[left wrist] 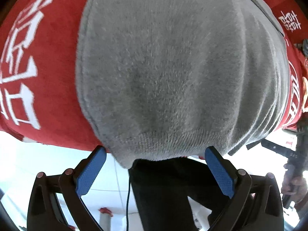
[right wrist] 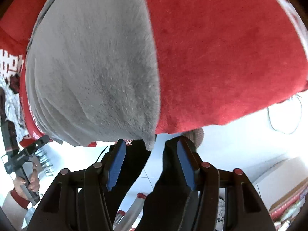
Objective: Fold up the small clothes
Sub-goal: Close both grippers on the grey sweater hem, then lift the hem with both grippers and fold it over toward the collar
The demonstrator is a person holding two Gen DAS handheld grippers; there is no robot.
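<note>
Lying flat on the red printed cloth [left wrist: 48, 61], the grey fleece garment [left wrist: 163, 77] reaches that cloth's near edge. Left gripper [left wrist: 155, 153] and right gripper [right wrist: 151, 144] are held wide apart above its near hem, nothing clamped.

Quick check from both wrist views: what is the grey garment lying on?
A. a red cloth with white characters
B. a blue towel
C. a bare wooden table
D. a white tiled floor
A: the grey garment lies spread on a red cloth printed with white characters.
</note>
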